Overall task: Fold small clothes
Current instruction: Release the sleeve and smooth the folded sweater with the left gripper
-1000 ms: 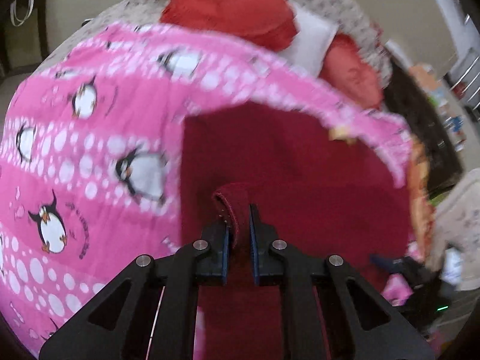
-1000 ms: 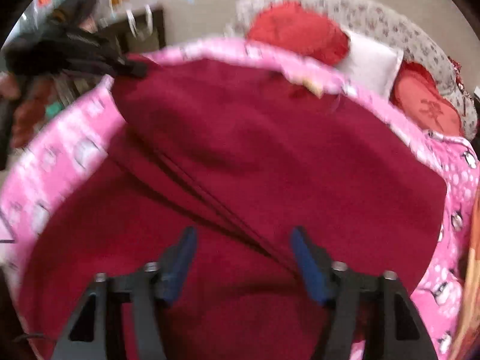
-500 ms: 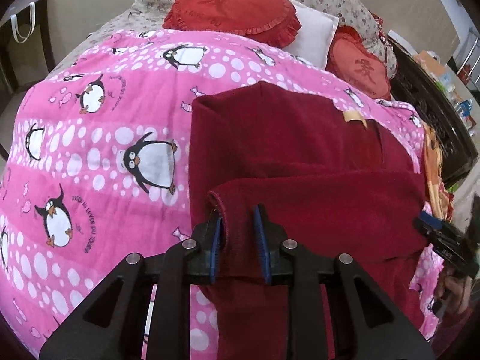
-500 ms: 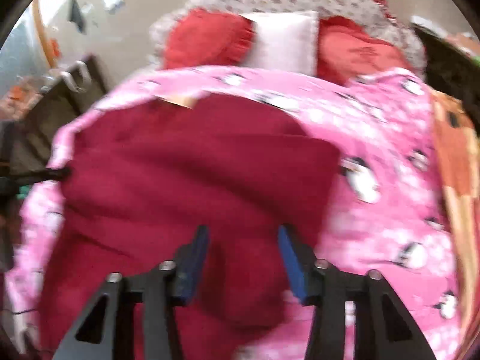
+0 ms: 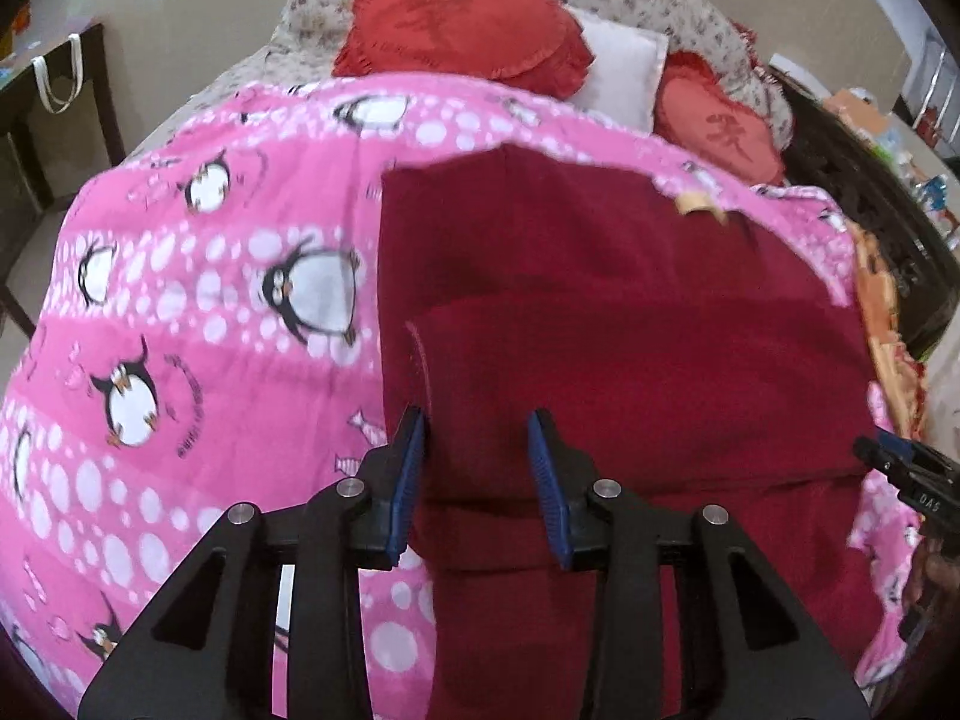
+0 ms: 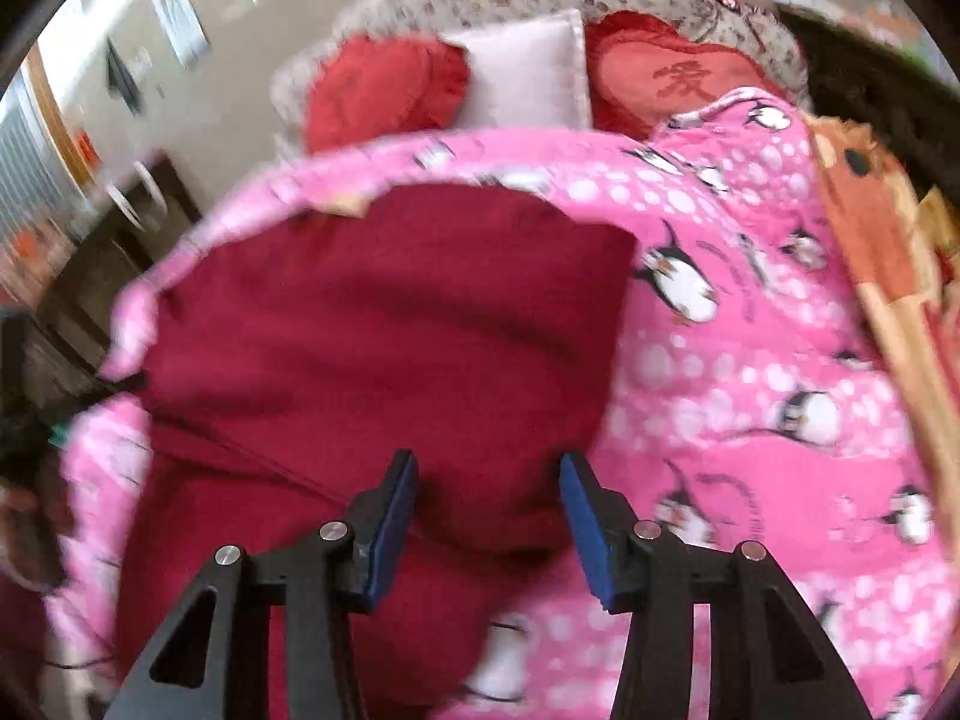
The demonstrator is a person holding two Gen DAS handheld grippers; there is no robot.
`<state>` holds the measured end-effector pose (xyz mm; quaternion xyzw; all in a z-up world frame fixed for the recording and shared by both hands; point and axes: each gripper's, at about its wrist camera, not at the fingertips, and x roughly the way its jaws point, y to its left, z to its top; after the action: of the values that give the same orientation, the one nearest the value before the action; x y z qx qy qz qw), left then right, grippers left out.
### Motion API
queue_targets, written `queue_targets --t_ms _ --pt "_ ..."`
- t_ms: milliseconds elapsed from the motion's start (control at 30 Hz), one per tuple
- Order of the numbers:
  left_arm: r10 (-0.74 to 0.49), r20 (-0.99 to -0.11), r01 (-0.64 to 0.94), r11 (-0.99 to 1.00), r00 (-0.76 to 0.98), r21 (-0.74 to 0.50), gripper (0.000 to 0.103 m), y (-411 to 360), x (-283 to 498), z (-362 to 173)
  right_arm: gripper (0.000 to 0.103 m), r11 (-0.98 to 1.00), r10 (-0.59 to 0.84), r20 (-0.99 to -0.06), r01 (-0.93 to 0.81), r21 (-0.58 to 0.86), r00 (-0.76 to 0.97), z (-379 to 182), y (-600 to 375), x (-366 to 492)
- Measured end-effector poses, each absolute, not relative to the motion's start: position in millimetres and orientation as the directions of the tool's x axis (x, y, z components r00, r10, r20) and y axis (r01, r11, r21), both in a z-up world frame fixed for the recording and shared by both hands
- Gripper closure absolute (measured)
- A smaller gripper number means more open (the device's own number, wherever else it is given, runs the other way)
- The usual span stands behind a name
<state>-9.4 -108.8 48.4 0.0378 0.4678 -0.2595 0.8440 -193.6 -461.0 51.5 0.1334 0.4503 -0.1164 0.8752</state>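
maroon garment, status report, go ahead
Left gripper open, right gripper open. Maroon garment flat on penguin blanket, sleeve folded across. Nothing in the way.

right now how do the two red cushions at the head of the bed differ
The left red cushion looks larger and sits left of the white pillow; the right red cushion looks smaller and sits right of it. The left one overlaps the pillow's edge; the right one is partly hidden by the pink blanket. Both are red with a darker character on the face.
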Motion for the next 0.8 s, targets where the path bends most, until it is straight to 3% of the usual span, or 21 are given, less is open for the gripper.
queue_targets --t_ms 67,167,467,633,800 --pt "-0.388 -0.822 0.459 0.870 0.417 -0.178 0.065 -111 -6 38 0.056 0.928 -0.147 -0.853 0.368 0.056 0.500 34 -465 -193" --pt "-0.388 -0.816 0.462 0.870 0.428 -0.172 0.065 -112 -7 38 0.056 0.899 -0.065 -0.843 0.397 0.182 0.533 34 -476 -204" --pt "-0.360 -0.819 0.460 0.877 0.446 -0.135 0.063 -115 -10 36 0.055 0.911 -0.070 -0.730 0.341 0.231 0.680 88 -458 -209" --pt "-0.343 -0.822 0.465 0.879 0.455 -0.109 0.062 -120 -11 35 0.055 0.919 -0.011 -0.742 0.299 0.256 0.670 76 -451 -173" --pt "-0.338 -0.824 0.466 0.879 0.456 -0.102 0.061 -122 -11 35 0.054 0.927 -0.079 -0.789 0.336 0.167 0.609 53 -457 -150"
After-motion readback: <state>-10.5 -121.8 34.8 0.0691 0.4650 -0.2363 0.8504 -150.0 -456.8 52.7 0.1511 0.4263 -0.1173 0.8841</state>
